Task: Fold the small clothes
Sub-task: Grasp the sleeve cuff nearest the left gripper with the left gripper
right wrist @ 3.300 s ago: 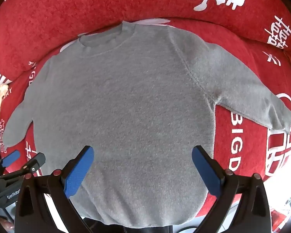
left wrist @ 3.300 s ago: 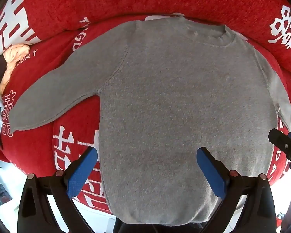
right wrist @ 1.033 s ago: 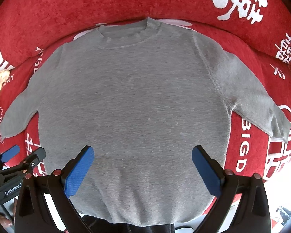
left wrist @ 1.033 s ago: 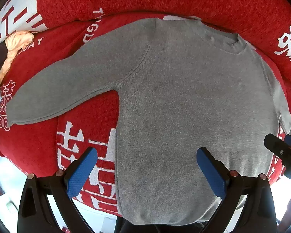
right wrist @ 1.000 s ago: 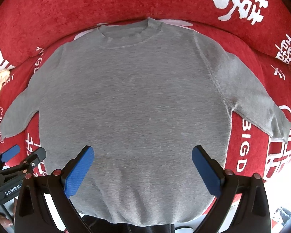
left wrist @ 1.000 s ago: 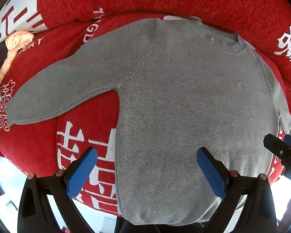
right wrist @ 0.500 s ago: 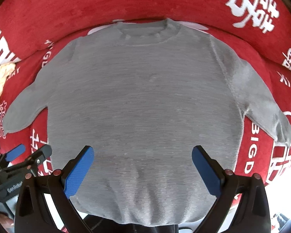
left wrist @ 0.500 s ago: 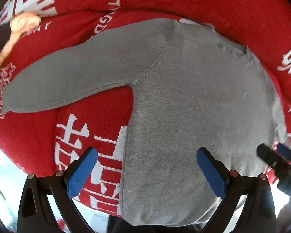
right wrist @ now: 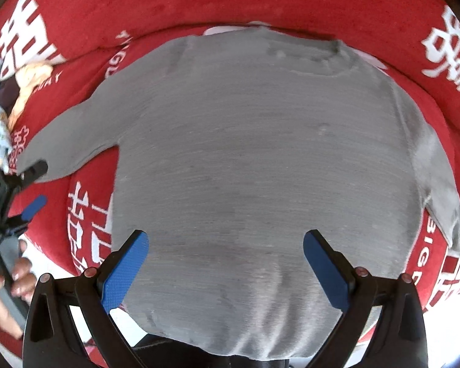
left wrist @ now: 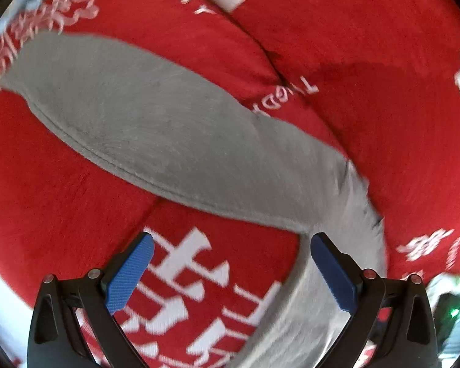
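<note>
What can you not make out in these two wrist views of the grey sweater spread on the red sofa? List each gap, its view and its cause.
1. Left wrist view: sweater body and neckline, cut off at the right edge; motion blur smears the rest.
2. Right wrist view: sweater hem, hidden behind the right hand-held gripper mount.
3. Right wrist view: left hand-held gripper, partly cut off at the frame edge.
4. Both views: pile of clothes, blurred, at the frame edge.

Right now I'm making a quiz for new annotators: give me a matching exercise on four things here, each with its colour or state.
Things:
1. sweater
2. sofa cover
3. left claw
4. sweater's left sleeve

States:
A. red with white lettering
B. open by the sleeve's cuff
C. grey, spread flat
D. stretched out sideways

Pairs: 1-C, 2-A, 3-B, 4-D
</note>
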`<act>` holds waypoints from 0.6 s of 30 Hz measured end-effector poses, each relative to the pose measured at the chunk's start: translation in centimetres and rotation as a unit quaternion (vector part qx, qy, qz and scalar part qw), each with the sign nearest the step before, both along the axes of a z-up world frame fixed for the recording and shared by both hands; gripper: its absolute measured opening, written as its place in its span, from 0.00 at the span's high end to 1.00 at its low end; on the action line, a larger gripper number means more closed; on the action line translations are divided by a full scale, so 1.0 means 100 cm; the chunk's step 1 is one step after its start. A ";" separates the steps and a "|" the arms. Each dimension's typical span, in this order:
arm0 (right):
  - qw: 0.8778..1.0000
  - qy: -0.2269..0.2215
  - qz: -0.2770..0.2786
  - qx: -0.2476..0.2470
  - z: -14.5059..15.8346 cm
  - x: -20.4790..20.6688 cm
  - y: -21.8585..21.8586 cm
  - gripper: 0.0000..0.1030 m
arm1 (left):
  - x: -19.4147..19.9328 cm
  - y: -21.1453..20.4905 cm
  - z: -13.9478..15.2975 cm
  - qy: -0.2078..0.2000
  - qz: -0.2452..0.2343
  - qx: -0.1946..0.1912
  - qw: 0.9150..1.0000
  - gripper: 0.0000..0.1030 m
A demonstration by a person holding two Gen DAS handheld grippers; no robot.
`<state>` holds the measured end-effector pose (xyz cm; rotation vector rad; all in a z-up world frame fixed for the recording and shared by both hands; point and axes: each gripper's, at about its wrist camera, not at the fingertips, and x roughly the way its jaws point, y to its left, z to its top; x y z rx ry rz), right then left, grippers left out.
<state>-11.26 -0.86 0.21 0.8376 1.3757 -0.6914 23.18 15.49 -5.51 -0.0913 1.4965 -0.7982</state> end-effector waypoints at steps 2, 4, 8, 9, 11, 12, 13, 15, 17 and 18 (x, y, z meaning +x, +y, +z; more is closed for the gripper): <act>1.000 -0.001 0.009 0.003 -0.004 0.006 0.006 0.02 | 0.015 0.003 -0.020 0.037 0.012 -0.025 0.999 0.01; 1.000 -0.001 0.016 0.007 -0.010 0.013 0.012 0.02 | 0.024 0.004 -0.036 0.058 0.023 -0.038 0.997 0.01; 1.000 -0.002 0.024 0.017 -0.020 0.025 0.023 0.02 | 0.027 -0.006 -0.055 0.083 0.054 -0.052 0.994 0.01; 0.999 -0.002 0.027 0.019 -0.022 0.027 0.026 0.02 | 0.029 -0.007 -0.056 0.088 0.060 -0.061 0.992 0.01; 0.999 0.000 0.033 0.022 -0.025 0.032 0.031 0.02 | 0.031 -0.013 -0.052 0.078 0.066 -0.067 0.993 0.01; 0.999 0.001 0.038 0.023 -0.026 0.034 0.034 0.02 | 0.032 -0.016 -0.047 0.060 0.065 -0.066 0.994 0.01; 0.999 0.001 0.039 0.024 -0.026 0.036 0.035 0.02 | 0.033 -0.017 -0.038 0.031 0.064 -0.060 0.996 0.01; 0.999 0.000 0.040 0.024 -0.024 0.039 0.038 0.02 | 0.039 -0.016 -0.023 -0.019 0.067 -0.059 0.996 0.01; 0.999 -0.007 0.040 0.022 -0.021 0.039 0.041 0.02 | 0.046 -0.012 -0.014 -0.049 0.082 -0.052 0.994 0.10; 0.999 -0.010 0.040 0.020 -0.020 0.038 0.042 0.02 | 0.050 -0.012 -0.015 -0.052 0.088 -0.044 0.994 0.25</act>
